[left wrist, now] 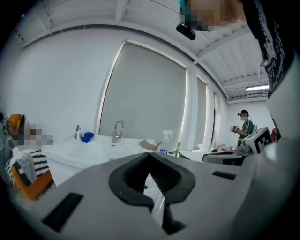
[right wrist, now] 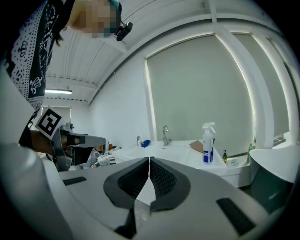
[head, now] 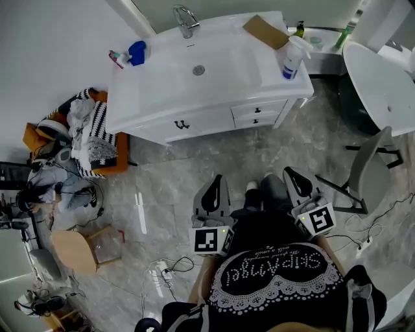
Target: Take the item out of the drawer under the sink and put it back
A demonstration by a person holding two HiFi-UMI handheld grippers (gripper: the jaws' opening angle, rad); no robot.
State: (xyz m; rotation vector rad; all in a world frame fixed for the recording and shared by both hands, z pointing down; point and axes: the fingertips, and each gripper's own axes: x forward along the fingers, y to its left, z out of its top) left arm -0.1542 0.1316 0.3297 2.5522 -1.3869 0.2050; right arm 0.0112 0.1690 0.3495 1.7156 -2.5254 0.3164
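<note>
The white sink cabinet [head: 214, 97] stands at the far side of the floor, with a faucet [head: 186, 19] at its back edge. On its front are two small shut drawers [head: 258, 110] at the right and a wider front with a dark handle [head: 182, 124]. My left gripper [head: 219, 178] and right gripper [head: 287, 170] hover side by side over the floor, well short of the cabinet, pointing toward it. Both are shut with nothing in them. The left gripper view shows the left gripper [left wrist: 150, 154] with its tips meeting, and the right gripper [right wrist: 149, 159] looks the same in its own view.
On the sink top are a spray bottle [head: 292, 57], a piece of cardboard [head: 266, 31] and a blue item [head: 137, 52]. A grey chair [head: 366, 172] and a white tub [head: 382, 78] stand at the right. A clothes-covered orange seat [head: 91, 136], a wooden stool [head: 78, 249] and floor cables [head: 162, 269] are at the left.
</note>
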